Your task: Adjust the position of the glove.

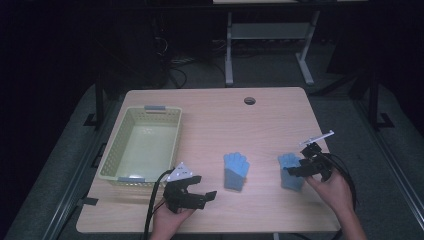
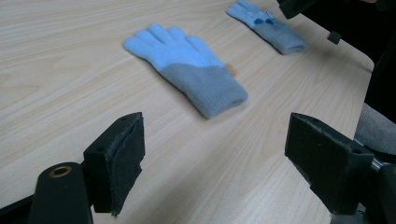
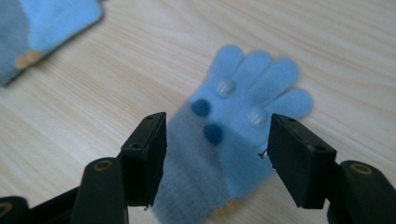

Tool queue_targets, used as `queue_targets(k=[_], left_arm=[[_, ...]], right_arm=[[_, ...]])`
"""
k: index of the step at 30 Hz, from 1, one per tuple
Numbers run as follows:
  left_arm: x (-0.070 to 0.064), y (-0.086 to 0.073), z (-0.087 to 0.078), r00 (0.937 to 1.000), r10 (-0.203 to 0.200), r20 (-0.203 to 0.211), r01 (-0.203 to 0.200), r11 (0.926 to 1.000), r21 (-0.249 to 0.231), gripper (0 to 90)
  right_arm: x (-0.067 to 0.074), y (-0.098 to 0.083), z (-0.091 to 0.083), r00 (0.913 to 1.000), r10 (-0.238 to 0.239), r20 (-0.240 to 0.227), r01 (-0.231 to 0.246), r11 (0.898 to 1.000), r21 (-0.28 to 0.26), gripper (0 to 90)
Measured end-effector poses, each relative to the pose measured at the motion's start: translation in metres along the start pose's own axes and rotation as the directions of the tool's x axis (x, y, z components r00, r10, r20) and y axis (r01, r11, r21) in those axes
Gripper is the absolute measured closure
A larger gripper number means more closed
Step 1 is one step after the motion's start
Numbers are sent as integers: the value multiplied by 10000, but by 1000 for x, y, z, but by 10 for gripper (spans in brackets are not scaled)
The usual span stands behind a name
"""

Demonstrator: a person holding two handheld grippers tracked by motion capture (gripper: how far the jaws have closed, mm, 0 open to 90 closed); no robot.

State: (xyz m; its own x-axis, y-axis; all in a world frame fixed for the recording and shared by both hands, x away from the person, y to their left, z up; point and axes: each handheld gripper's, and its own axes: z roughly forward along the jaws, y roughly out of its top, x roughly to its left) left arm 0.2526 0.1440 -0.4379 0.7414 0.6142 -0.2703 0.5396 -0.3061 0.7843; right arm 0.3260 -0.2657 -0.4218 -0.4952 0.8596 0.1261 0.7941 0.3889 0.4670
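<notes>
Two blue knit gloves with grey cuffs lie flat on the wooden table [image 1: 270,120]. The middle glove [image 1: 236,171] [image 2: 187,65] lies ahead of my left gripper [image 1: 206,196] [image 2: 215,140], which stands open and well short of it with nothing between its pads. The right-hand glove [image 1: 290,171] [image 3: 243,116] has dark dots on its palm. My right gripper [image 1: 296,170] [image 3: 217,140] hovers over its cuff, jaws apart on either side of it and not pressing on it. In the left gripper view the dotted glove [image 2: 268,25] lies farther off.
A pale green plastic basket [image 1: 142,145] stands empty at the table's left side, close beside my left hand. A round cable hole [image 1: 249,100] sits near the far edge. In the right gripper view the other glove [image 3: 46,28] fills the top left corner.
</notes>
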Motion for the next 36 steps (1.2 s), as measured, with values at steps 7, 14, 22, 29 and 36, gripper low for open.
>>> queue_targets(k=[7,14,22,29,36], left_arm=[[1,0,1,10000,-28,10,28,10000,-17,200],[0,1,-1,10000,72,-39,-73,9999,-71,204],[-2,0,1,10000,-6,53,7,10000,-46,207],[-1,0,1,9999,-107,84,107,9999,-43,209],[1,-1,-2,9997,-243,3,243,9996,-111,211]], right_arm=[[-2,3,13,9996,153,247,-173,9965,823,461],[0,5,24,9984,-137,552,53,9887,1498,558],[4,5,26,9965,-356,756,232,9870,1589,604],[4,10,27,9959,-413,800,257,9820,1871,704],[7,12,28,9958,-563,729,409,9796,1967,798]])
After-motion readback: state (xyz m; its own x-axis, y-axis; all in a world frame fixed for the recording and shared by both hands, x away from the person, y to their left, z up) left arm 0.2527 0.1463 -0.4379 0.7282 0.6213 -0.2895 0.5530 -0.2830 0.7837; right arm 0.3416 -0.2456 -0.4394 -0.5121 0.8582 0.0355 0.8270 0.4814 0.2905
